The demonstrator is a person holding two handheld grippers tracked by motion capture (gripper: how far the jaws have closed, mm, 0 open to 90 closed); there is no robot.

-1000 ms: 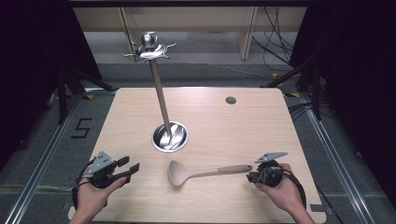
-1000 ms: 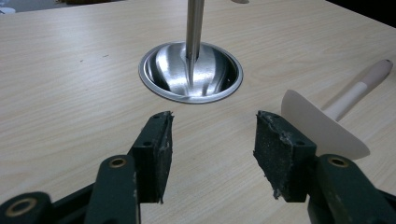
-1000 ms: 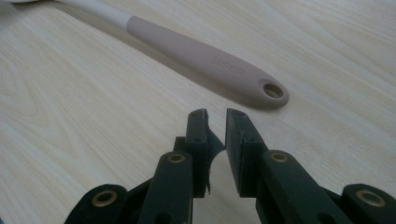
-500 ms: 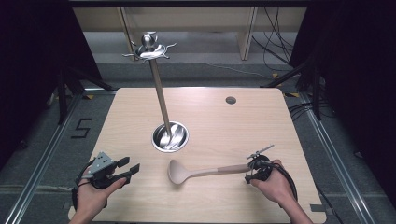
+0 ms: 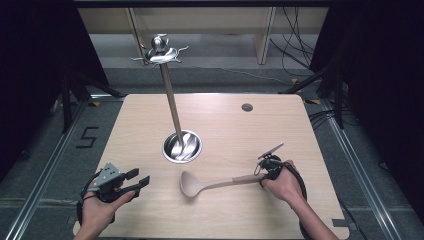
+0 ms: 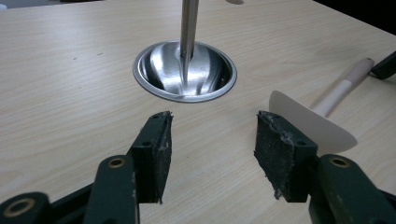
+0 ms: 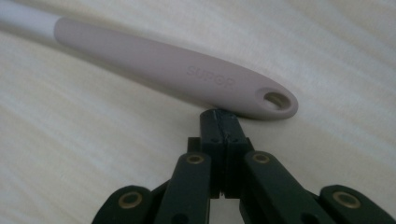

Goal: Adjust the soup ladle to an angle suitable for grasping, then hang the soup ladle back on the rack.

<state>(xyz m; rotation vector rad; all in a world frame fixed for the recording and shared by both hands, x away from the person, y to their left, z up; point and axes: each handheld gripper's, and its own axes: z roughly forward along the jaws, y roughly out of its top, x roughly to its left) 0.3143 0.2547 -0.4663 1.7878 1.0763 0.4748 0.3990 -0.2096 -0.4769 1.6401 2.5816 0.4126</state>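
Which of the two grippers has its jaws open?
The left gripper: a wide gap separates its jaws. The right gripper, beside the ladle handle, has jaws pressed together.

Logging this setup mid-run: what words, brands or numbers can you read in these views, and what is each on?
"SUPOP", as best it reads, faint raised lettering on the ladle handle near its hanging hole, just ahead of the right gripper, whose fingers are shut.
"5": a mark on the floor left of the table.
Nothing readable on the metal stand or the left gripper.
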